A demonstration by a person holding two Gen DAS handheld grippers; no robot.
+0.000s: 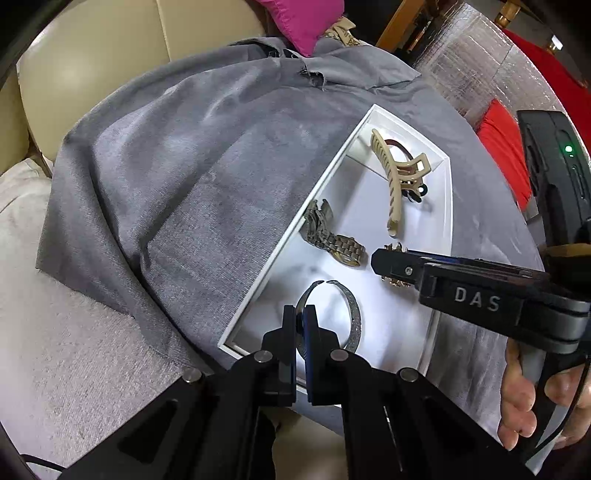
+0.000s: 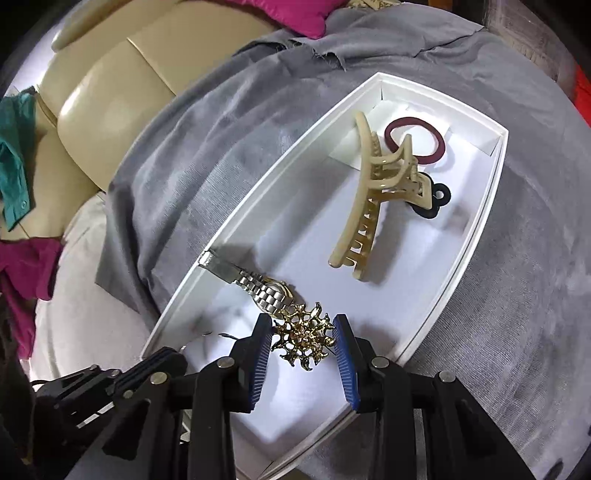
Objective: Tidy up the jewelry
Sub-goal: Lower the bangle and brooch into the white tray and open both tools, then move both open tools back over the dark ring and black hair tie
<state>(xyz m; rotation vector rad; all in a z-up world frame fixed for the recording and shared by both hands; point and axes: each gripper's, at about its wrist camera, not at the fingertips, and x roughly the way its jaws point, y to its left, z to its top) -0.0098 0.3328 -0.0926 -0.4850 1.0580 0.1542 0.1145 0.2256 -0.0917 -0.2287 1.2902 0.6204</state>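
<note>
A white tray (image 1: 267, 273) lies on a grey cloth (image 1: 184, 166). My left gripper (image 1: 300, 321) is shut on the near rim of a silver glitter bangle (image 1: 352, 314), low over the tray's near end. From the right, my right gripper (image 1: 376, 260) reaches in over the tray. In the right wrist view my right gripper (image 2: 302, 325) is shut on a gold openwork brooch (image 2: 304, 339), just above the tray floor. A metal watch (image 2: 258, 288) lies beside it. A beige hair claw (image 2: 373, 199) rests further in, over a maroon hair tie (image 2: 417, 140) and a black one (image 2: 432, 203).
The grey cloth (image 2: 498, 295) covers a rounded surface around the tray (image 2: 443, 107). A beige sofa (image 1: 92, 66) stands behind, with pink fabric (image 1: 299, 22) and a teal garment (image 2: 14, 158) on it. A person's hand (image 1: 524, 398) holds the right gripper's handle.
</note>
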